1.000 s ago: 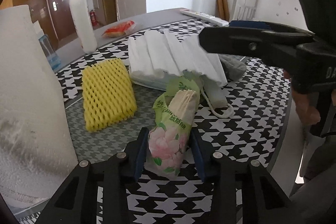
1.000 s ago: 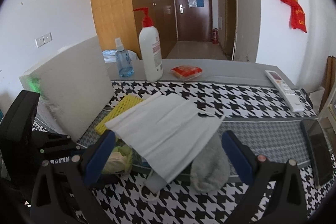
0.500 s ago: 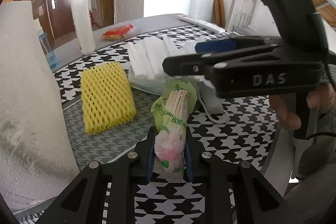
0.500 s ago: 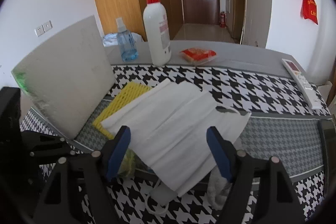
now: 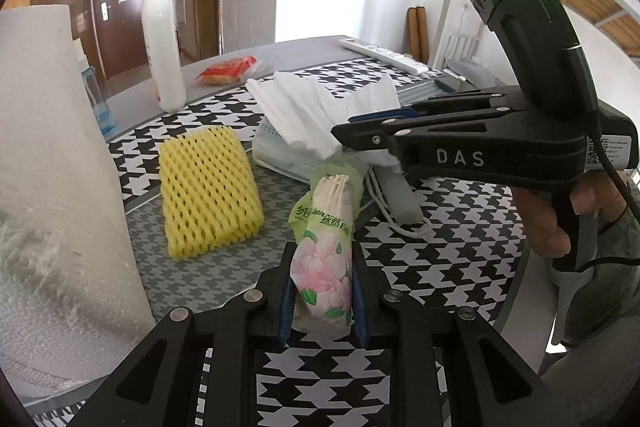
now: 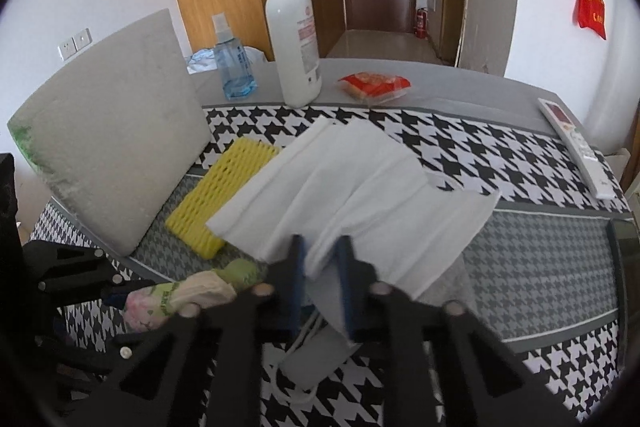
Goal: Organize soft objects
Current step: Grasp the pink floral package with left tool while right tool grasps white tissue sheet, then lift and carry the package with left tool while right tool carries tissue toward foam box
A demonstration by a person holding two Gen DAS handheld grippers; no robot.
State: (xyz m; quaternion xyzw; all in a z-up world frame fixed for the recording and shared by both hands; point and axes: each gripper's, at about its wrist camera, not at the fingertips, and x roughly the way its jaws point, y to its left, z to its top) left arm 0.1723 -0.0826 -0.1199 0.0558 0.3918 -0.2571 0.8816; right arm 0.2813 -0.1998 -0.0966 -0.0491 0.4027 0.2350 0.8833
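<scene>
My left gripper (image 5: 322,291) is shut on a flowered tissue pack (image 5: 324,247), which rests on the houndstooth cloth; the pack also shows in the right wrist view (image 6: 180,297). My right gripper (image 6: 322,263) is shut on the near edge of a white face mask (image 6: 352,183) that lies over a stack of masks. In the left wrist view the right gripper (image 5: 344,137) pinches that mask (image 5: 304,111) above the pack. A yellow foam net (image 5: 208,187) lies to the left, also in the right wrist view (image 6: 224,195).
A paper towel roll (image 5: 52,167) stands at the near left. A pump bottle (image 6: 294,39), a blue spray bottle (image 6: 232,63) and a red snack pack (image 6: 374,85) sit at the back. A remote (image 6: 576,143) lies at the right, and a phone (image 6: 626,251) at the edge.
Both grippers have closed: the left one squeezed onto the tissue pack, the right one moved in and shut on the white mask's edge.
</scene>
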